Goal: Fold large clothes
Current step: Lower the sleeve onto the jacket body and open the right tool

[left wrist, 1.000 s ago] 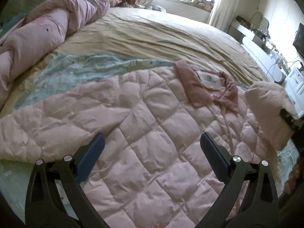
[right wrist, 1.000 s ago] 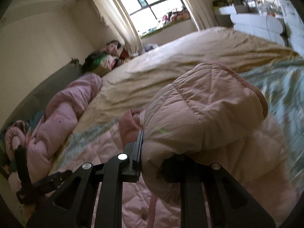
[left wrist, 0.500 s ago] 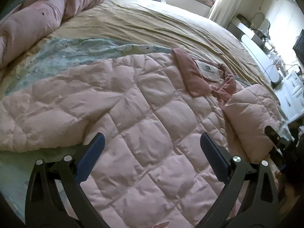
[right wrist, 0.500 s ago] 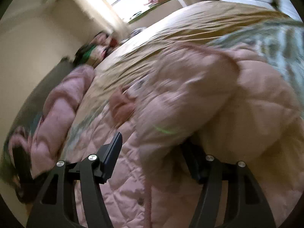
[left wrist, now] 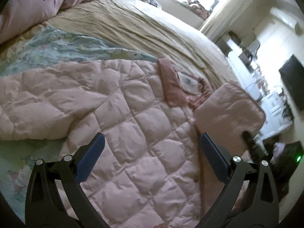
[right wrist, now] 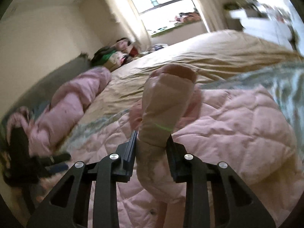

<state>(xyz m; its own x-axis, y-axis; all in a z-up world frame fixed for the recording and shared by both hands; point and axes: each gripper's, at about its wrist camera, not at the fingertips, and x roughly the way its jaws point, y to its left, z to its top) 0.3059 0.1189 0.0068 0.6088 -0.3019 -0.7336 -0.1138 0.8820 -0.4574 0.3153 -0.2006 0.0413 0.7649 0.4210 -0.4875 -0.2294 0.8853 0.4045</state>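
The pink quilted jacket (left wrist: 136, 133) lies flat on the bed (left wrist: 144, 28), collar at the far side w/ long axis near-to-far, and the right gripper (right wrist: 152, 142), jaws just closed on the sleeve (right wrist: 163, 110), holds it over the jacket's right part, while the left gripper (left wrist: 152, 152) hovers wide open, holding nothing.
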